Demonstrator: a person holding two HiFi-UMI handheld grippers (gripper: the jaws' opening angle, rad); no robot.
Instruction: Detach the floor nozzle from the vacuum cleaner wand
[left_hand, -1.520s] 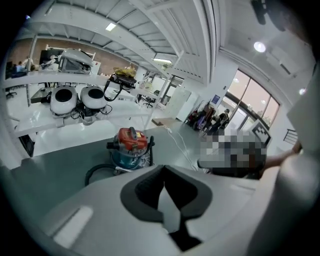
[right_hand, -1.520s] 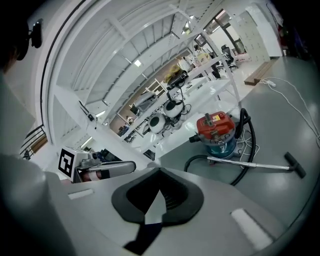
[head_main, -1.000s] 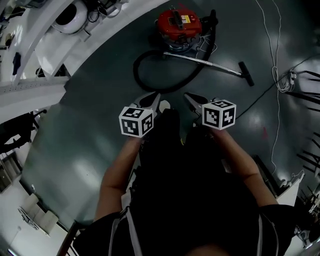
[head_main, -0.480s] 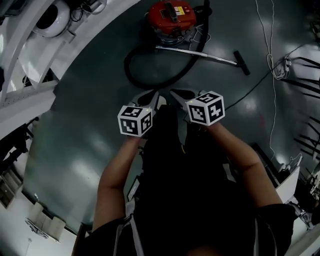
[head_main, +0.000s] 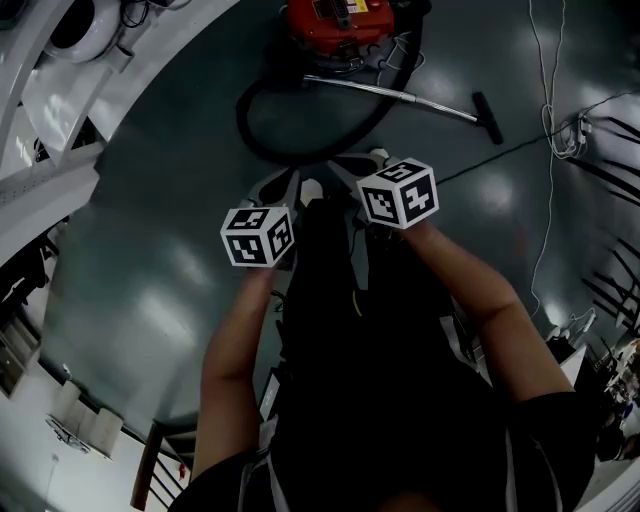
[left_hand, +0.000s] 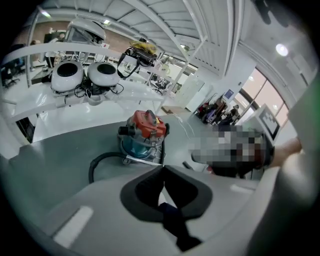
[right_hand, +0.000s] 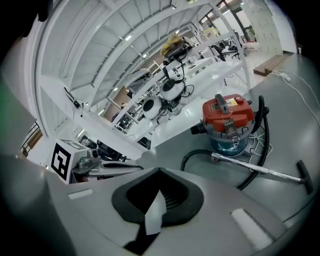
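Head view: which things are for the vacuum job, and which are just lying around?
For the job:
- floor nozzle
- wand
- black hose
- red vacuum cleaner
- left gripper and right gripper, both shut and empty

Just lying about:
- white cable
- white bench
- round white pod

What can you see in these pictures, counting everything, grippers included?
Vacuum cleaner: one, red top over teal body, far floor.
Hose: one, black, looped on the floor beside the cleaner.
Wand: one, silver, lying on the floor.
Floor nozzle: one, black, at the wand's far end.
Cable: one, white, floor at right.
Round pods: two, white, on the bench behind.
Left gripper: one, pale grey, shut, empty.
Right gripper: one, pale grey, shut, empty.
Forearms: two, bare, behind the grippers.
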